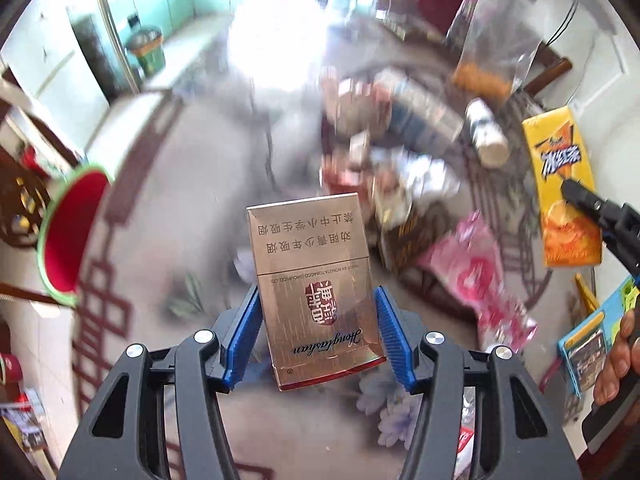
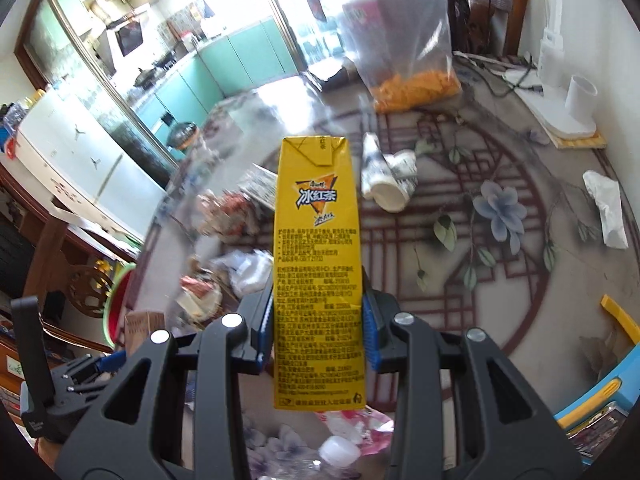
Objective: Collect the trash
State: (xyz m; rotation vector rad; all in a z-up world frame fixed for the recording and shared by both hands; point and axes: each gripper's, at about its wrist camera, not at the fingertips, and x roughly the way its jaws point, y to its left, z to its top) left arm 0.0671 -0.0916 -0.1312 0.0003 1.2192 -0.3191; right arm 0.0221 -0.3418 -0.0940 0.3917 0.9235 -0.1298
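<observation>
A gold cigarette pack (image 1: 316,280) stands upright between the blue pads of my left gripper (image 1: 316,292), which is shut on its lower half and holds it above the table. My right gripper (image 2: 318,300) is shut on a tall yellow iced-tea carton (image 2: 316,240), gripping it at mid height. In the left wrist view the same carton (image 1: 560,176) shows at the right, with a black finger of the right gripper (image 1: 588,200) against it. Below both lies a blurred pile of wrappers and packets (image 1: 384,152) on the patterned table (image 2: 500,280).
A clear bag with orange pieces (image 2: 404,40) stands at the back. A tipped paper cup (image 2: 386,176), a pink wrapper (image 1: 480,272), a white tissue (image 2: 606,208) and a white cap (image 2: 338,450) lie about. A red basin with green rim (image 1: 68,236) sits off the table's left.
</observation>
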